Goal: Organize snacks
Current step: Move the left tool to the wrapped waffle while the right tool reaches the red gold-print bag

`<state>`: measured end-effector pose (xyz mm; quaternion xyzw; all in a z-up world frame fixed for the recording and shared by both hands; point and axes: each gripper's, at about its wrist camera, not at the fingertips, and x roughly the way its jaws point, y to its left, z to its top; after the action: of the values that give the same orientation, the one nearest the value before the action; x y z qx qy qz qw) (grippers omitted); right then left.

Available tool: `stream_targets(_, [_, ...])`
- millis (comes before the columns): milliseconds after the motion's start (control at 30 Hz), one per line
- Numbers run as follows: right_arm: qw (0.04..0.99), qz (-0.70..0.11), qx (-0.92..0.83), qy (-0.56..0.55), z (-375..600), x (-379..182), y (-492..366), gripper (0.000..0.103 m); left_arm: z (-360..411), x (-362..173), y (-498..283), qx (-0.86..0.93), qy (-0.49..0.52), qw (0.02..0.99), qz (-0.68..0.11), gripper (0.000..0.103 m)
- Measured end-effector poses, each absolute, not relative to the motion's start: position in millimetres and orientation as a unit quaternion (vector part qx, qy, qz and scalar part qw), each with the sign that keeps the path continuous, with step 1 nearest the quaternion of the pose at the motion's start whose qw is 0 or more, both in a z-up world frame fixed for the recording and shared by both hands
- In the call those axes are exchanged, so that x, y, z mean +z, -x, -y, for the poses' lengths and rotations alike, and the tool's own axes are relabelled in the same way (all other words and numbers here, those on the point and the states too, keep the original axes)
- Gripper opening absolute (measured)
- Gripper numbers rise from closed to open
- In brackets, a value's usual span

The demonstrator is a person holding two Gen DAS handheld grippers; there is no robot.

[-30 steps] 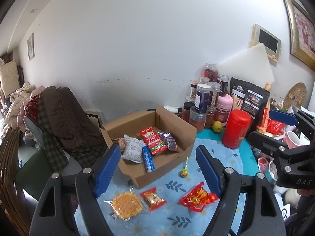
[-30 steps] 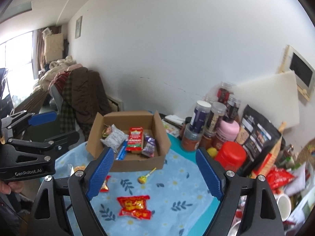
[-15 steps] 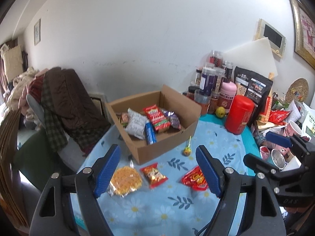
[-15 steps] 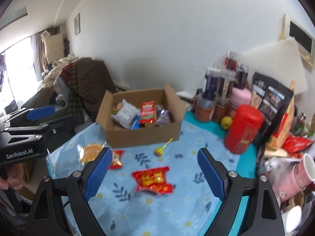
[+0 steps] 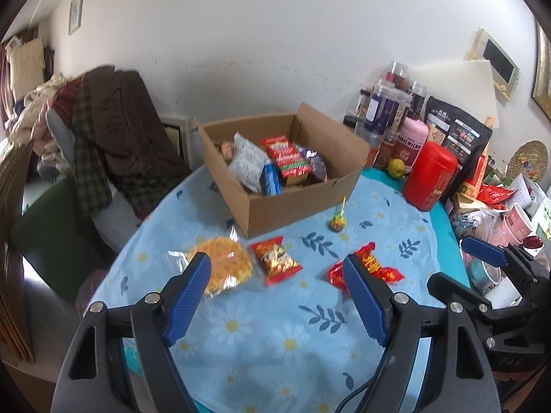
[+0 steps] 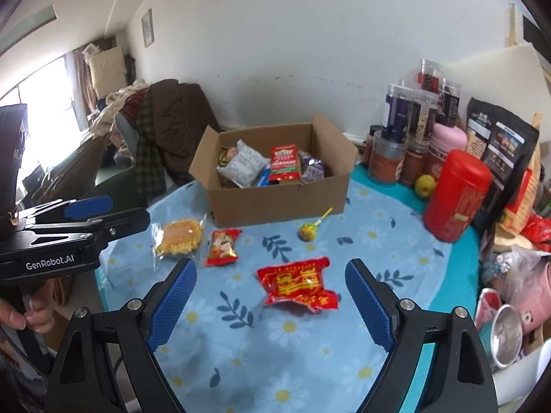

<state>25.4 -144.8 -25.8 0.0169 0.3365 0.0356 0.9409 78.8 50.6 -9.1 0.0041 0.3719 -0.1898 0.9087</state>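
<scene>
Hovering over the flowered blue tablecloth [image 5: 261,330], the left gripper [image 5: 277,294] has its blue-padded jaws spread wide with nothing between them. Seen from the right wrist view, it sits at the far left edge of the table, held by a hand [image 6: 26,313] at the handle.

Farthest left of the loose snacks is a round yellow wafer in a clear wrapper [image 5: 224,266], lying flat on the cloth. Just beside it on the right lies a small red snack packet [image 5: 275,260], apart from the wafer but close. Behind these two stands the open cardboard box [image 5: 292,203], already holding several items: a white pouch [image 5: 246,161], a blue bar [image 5: 270,180], a red and green packet [image 5: 286,156] and a purple wrapper [image 5: 315,163], all leaning against one another.

In front of the box's right corner a lollipop [image 6: 308,230] lies on the cloth, its stick pointing toward the box. Nearer the camera, a crinkled red packet with gold print [image 6: 298,285] lies flat, between the fingers of the right gripper [image 6: 270,304] in that view. That gripper is also wide apart and holds nothing.

Farther right stand a red canister [image 6: 456,196], a green fruit [image 6: 425,186] and a cluster of jars [image 6: 409,130] against the wall.
</scene>
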Motion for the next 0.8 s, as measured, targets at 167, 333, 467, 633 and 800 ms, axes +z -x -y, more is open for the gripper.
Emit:
stream_targets(167, [0.937, -0.346, 0.042, -0.024, 146, -40, -31, 0.089, -58, -28, -83, -0.179, 0.012, 0.901, -0.394, 0.079])
stream_targets(333, [0.931, -0.359, 0.054, -0.027, 147, -58, -42, 0.089, -64, -47, -89, -0.169, 0.025, 0.895, -0.413, 0.079])
stream_targets(467, [0.924, -0.376, 0.061, -0.033, 148, -74, -54, 0.089, -64, -62, -95, -0.161, 0.017, 0.890, -0.427, 0.079])
stream_targets(633, [0.918, -0.392, 0.049, -0.030, 151, -88, -64, 0.089, -66, -73, -105, -0.154, 0.024, 0.884, -0.440, 0.079])
stream_targets(800, [0.912, -0.409, 0.035, -0.026, 157, -101, -78, 0.089, -68, -81, -121, -0.139, 0.031, 0.881, -0.450, 0.079])
